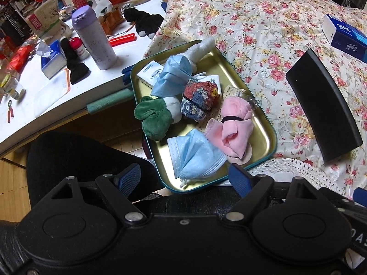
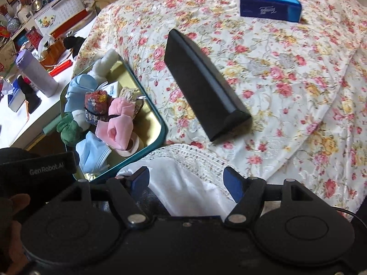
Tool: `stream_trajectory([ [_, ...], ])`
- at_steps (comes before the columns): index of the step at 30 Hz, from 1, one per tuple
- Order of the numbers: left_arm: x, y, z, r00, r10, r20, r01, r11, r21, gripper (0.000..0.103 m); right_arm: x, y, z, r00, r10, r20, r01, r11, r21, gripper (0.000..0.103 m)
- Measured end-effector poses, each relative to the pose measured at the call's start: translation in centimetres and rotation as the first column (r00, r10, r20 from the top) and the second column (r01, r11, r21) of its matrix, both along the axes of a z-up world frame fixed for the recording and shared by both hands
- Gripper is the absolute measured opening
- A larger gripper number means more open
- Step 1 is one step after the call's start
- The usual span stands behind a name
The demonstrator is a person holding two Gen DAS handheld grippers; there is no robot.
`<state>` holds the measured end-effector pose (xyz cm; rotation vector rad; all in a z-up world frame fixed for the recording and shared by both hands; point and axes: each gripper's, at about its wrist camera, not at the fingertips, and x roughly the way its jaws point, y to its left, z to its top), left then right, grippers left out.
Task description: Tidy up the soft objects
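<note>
Left tongs [image 1: 185, 178] spread wide, empty, hanging over the near corner of the tray [image 1: 271, 135]; right tongs [image 2: 185, 181] parted too, nothing pinched, poised above the white lace-edged cloth [image 2: 183, 178] at the table's near edge. Soft things gathered in the gold tray with the teal rim: blue face mask [image 1: 195, 158] nearest, pink cloth bundle [image 1: 231, 128] cinched by a black band, green plush toy [image 1: 153, 119], patterned rolled towel [image 1: 199, 98], a second blue mask [image 1: 174, 75], a white fuzzy piece [image 1: 201, 50] poking over the far rim. Bundled and banded, probably to stay compact and easy to pinch. Tray overhanging the table edge, likely for reach from the seat. Floral tablecloth [image 2: 275, 73] under a black case [image 2: 201, 84] and a blue tissue box [image 2: 268, 4], well apart. Beyond, a crowded white desk [image 1: 75, 91]: purple flask [image 1: 94, 36], calendar, black gloves.
</note>
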<state>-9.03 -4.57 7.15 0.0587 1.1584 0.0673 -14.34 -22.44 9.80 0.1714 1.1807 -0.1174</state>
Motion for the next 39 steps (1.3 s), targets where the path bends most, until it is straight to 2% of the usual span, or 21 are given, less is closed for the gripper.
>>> stream_trajectory([
  [39, -2.6, 0.1, 0.5, 1.000, 0.003, 0.025, -0.003, 1.000, -0.003, 0.081, -1.3, 1.1, 1.0, 0.998, 0.046, 0.036, -0.045, 0.998, -0.045, 0.071],
])
